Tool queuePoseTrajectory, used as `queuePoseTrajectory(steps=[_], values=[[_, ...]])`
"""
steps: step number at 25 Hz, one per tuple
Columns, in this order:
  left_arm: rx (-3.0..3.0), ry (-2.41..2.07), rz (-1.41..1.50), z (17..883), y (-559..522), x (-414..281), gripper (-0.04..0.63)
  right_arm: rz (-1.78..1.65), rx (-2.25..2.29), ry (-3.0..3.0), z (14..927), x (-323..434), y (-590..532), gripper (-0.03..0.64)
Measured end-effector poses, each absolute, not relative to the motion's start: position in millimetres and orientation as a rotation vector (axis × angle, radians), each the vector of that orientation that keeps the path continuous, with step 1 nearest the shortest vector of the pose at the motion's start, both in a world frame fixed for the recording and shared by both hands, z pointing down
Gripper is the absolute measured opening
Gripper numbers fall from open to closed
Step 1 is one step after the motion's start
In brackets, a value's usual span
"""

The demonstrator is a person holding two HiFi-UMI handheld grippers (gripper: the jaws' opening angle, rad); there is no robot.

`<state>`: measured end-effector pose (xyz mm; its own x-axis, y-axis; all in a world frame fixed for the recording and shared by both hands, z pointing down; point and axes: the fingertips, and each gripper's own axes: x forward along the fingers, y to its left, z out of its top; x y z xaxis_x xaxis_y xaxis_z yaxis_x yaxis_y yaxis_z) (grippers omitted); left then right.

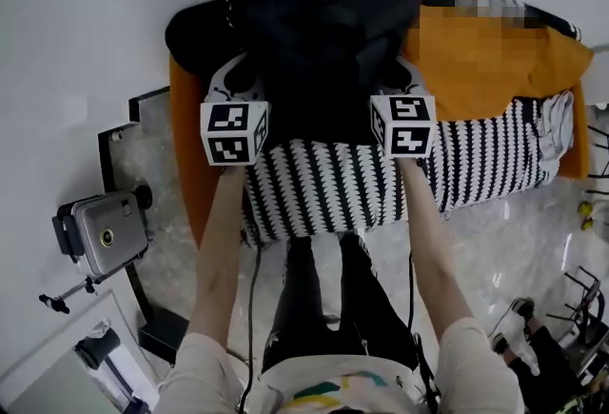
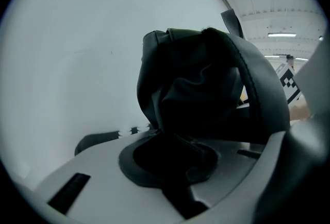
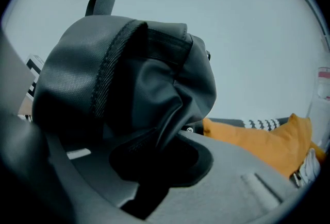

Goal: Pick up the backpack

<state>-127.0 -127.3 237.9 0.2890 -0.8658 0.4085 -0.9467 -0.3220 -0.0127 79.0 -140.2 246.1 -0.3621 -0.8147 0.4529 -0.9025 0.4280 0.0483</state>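
Observation:
The black backpack (image 1: 324,41) hangs bunched up between my two grippers, above the bed and in front of a white wall. My left gripper (image 1: 245,71) is shut on a fold of its left side, and the black fabric (image 2: 201,89) rises straight out of the jaws (image 2: 170,152). At the pack's right side, my right gripper (image 1: 395,74) is shut on another fold. There the leather-like cloth (image 3: 129,68) is pinched between the jaws (image 3: 160,152). A strap loop (image 3: 100,0) sticks up from the top. The fingertips themselves are hidden in the fabric.
Below the pack lies a bed with an orange sheet (image 1: 476,60) and a black-and-white patterned blanket (image 1: 324,184). A dark cushion (image 1: 195,31) sits at the bed's left end. A small camera on a stand (image 1: 103,231) is on the floor at the left. My legs stand against the bed's front edge.

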Motion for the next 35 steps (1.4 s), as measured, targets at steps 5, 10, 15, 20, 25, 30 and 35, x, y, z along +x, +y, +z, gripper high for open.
queuePoseTrajectory(steps=[5,10,15,20,25,30,35], values=[[2.385,-1.705,0.440,148.2,-115.2,-125.1,0.044,0.202,1.473,-2.321,155.7,81.0,-132.7,0.061],[2.392,-1.762,0.373,65.4,-84.2,-132.3,0.044,0.113,1.491,-2.357,71.1,73.1,-105.4,0.061],[2.463,-1.780,0.350,-7.7,-33.8,-129.4,0.044,0.044,1.477,-2.397,-3.0,73.4,-63.6,0.061],[2.499,-1.803,0.322,-66.5,10.8,-119.1,0.044,0.001,1.537,-2.411,-58.5,84.2,-15.0,0.063],[2.532,-1.867,0.322,-100.9,56.4,-111.3,0.044,0.006,1.589,-2.446,-84.3,91.8,36.6,0.064],[2.536,-1.908,0.268,-116.2,74.7,-112.8,0.044,-0.086,1.600,-2.479,-104.1,88.5,53.9,0.065],[2.476,-1.987,0.226,-116.3,101.8,-126.0,0.046,-0.127,1.579,-2.514,-99.2,78.5,84.2,0.064]])
